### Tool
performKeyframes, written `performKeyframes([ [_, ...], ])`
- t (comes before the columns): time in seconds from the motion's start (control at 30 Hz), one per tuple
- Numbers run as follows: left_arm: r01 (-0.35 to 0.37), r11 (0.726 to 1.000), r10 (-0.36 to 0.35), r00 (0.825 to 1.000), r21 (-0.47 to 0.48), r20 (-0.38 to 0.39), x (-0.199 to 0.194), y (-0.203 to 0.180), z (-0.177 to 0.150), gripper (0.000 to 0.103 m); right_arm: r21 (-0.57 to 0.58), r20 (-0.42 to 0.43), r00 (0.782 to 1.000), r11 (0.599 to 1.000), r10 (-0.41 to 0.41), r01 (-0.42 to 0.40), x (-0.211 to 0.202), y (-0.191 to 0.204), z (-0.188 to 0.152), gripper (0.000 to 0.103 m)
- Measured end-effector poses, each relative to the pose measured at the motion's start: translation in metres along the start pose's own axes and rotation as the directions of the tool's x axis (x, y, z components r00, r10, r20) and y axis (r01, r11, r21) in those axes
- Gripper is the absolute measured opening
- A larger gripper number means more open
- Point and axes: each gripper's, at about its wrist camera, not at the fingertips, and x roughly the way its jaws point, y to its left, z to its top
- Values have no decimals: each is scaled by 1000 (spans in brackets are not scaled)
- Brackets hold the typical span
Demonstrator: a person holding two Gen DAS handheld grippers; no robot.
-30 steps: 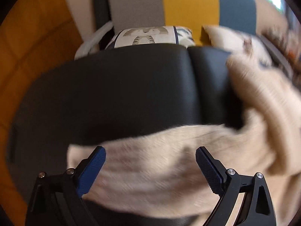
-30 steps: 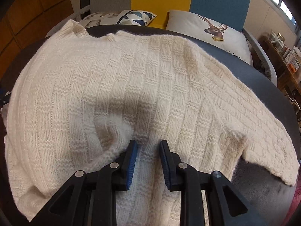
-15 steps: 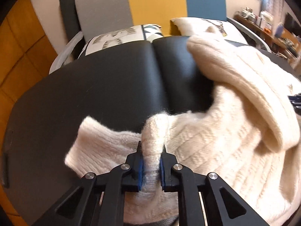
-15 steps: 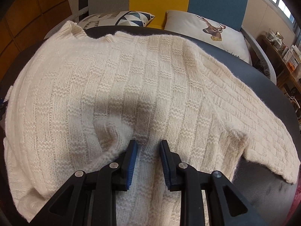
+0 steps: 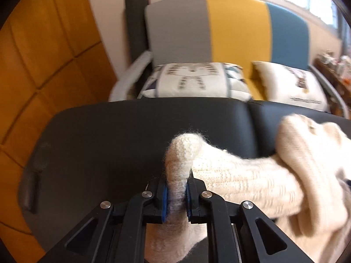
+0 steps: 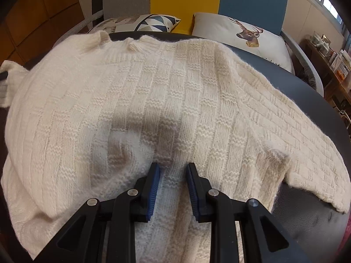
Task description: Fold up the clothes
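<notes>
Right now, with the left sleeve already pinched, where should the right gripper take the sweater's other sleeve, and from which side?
Probably at the cuff end of the right sleeve, where it lies flat on the dark table with its free edge exposed. Come from the table's near right side, sliding one finger under that edge. The right gripper now pinches a raised fold of the sweater body.

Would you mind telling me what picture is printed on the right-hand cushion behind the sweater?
A brown deer head with antlers on a white cushion, clearest in the right wrist view.
</notes>
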Motion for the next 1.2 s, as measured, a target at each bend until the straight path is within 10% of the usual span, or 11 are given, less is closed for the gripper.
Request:
performKeyframes([
  [0.6, -356, 934, 355, 916, 29, -187, 119, 72, -3, 13, 12, 2, 1000, 1000, 3, -3, -1, 4, -1, 25],
  [0.77, -315, 948, 318, 921, 51, -226, 142, 61, -10, 19, 12, -4, 1000, 1000, -6, 6, -2, 8, 1, 25],
  [1.03, -214, 971, 207, 975, -104, -76, 50, 69, -21, 41, 67, 60, 995, 994, 82, -86, -24, -3, -1, 26],
  [1.2, 73, 996, -70, 996, -56, 55, -20, 37, -60, 64, 117, 127, 984, 984, 122, -137, -55, -7, -21, 26],
])
